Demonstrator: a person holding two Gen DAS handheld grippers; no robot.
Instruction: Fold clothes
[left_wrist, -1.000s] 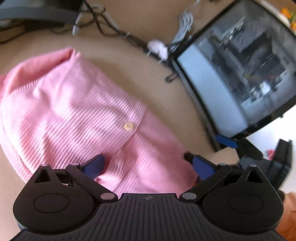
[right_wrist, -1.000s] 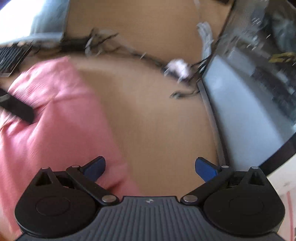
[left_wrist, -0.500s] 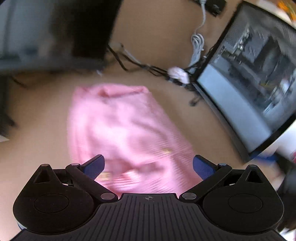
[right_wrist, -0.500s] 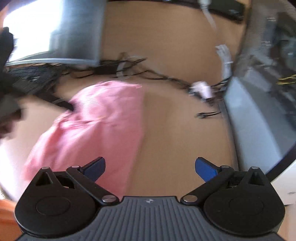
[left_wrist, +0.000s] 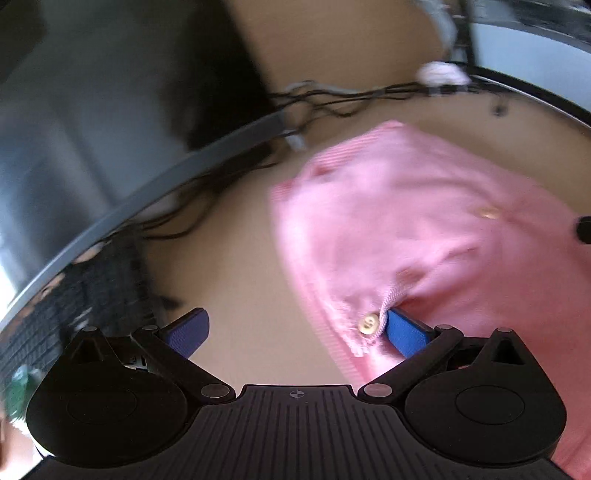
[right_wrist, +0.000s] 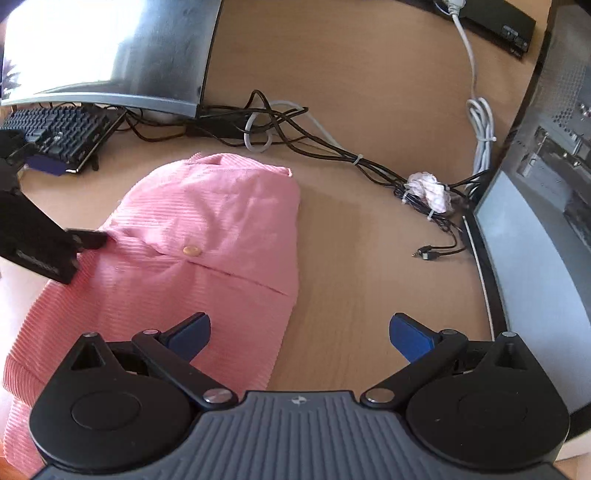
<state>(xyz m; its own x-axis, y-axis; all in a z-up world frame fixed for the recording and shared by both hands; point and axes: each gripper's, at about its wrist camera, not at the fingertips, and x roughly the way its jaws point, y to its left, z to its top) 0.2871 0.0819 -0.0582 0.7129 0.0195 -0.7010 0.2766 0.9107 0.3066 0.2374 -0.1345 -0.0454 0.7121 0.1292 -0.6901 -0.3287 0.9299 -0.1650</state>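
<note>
A pink ribbed garment (right_wrist: 207, 236) with pale buttons lies folded on the wooden desk (right_wrist: 369, 258). In the blurred left wrist view the garment (left_wrist: 406, 221) fills the right side. My left gripper (left_wrist: 297, 332) is open, its right blue pad against the garment's hem beside a button (left_wrist: 368, 324), its left pad over bare desk. From the right wrist view, the left gripper (right_wrist: 86, 238) touches the garment's left side. My right gripper (right_wrist: 301, 334) is open and holds nothing, with its left finger above the garment's near edge and its right finger above bare wood.
A black keyboard (right_wrist: 62, 133) and a curved monitor (right_wrist: 110, 55) stand at the back left. Tangled cables (right_wrist: 295, 140), a white crumpled wad (right_wrist: 428, 192) and a loose jack plug (right_wrist: 424, 254) lie behind and to the right. A second monitor (right_wrist: 535, 258) borders the right.
The left gripper has swung left, so the garment now sits at the right of its view. The right gripper has drawn back and shows the whole folded garment.
</note>
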